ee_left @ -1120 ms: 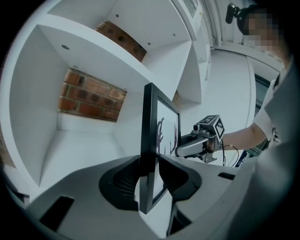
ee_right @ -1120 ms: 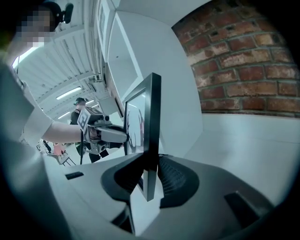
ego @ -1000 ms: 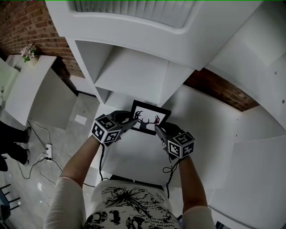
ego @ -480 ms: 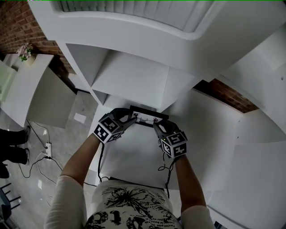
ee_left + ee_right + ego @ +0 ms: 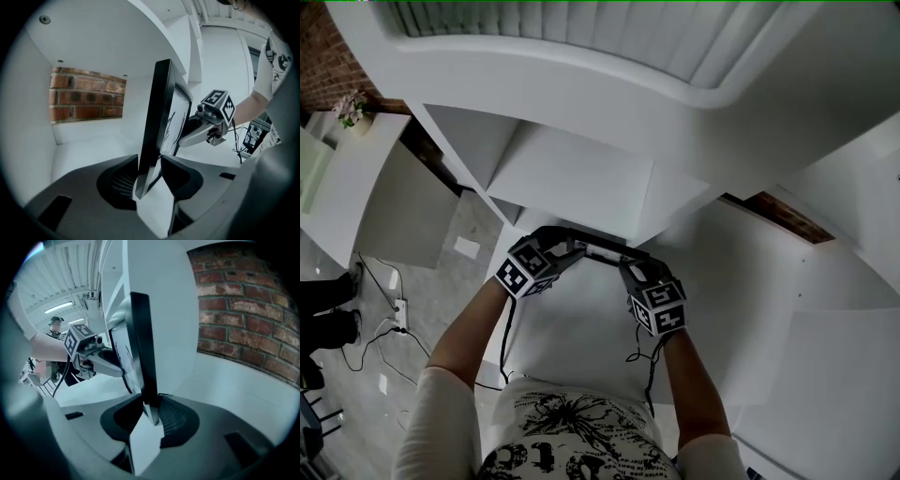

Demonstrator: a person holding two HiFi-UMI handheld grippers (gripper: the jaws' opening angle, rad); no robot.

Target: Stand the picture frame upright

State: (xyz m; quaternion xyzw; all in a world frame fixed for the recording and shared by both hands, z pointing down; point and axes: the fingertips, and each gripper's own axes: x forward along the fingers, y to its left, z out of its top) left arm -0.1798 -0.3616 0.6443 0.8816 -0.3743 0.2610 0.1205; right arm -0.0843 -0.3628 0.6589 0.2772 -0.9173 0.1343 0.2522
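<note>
Judged nearly complete: found the picture frame [image 5: 602,251] standing upright on the white shelf [image 5: 581,323], toward its back. Remaining: letting go and checking for self-support. Noted left gripper [image 5: 566,251] opening around one side edge, right gripper [image 5: 630,268] clamped on the other. Observed thin black border, glossy face, dark print.
</note>
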